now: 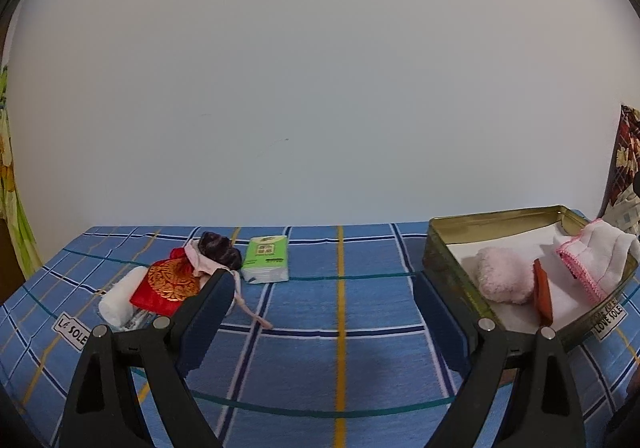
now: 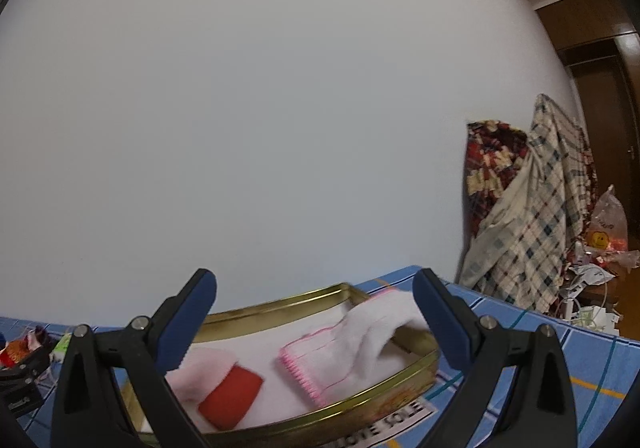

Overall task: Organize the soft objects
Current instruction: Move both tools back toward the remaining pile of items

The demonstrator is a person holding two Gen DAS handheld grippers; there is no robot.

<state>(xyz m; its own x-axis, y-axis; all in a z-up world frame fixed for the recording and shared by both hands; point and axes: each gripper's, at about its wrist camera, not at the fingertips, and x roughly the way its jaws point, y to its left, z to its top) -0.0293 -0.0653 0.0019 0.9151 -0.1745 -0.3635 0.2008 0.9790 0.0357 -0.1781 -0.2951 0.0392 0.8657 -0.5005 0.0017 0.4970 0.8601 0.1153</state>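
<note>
Left wrist view shows the left gripper (image 1: 324,288) with its jaws wide apart and nothing between them, above a bed with a blue plaid sheet (image 1: 340,348). To the left lies a small pile not yet sorted: a white roll (image 1: 120,298), a red pouch (image 1: 168,286) with gold pattern, a dark pouch (image 1: 218,250) with a pink cord, and a green tissue pack (image 1: 267,259). The pile is just beside the left finger, the tissue pack a little farther. At the right, the gold tin (image 1: 448,268) already holds a pink fluffy piece (image 1: 504,276), a red piece (image 1: 543,294) and a white sock (image 1: 596,260) with pink trim.

The right gripper (image 2: 314,324) is also open and empty, over the tin.

I think the risk is the sock: it hangs over the far rim and could slip out if the tin is pushed. Also the cord may drag the neighbouring items when one pouch is lifted.
</note>
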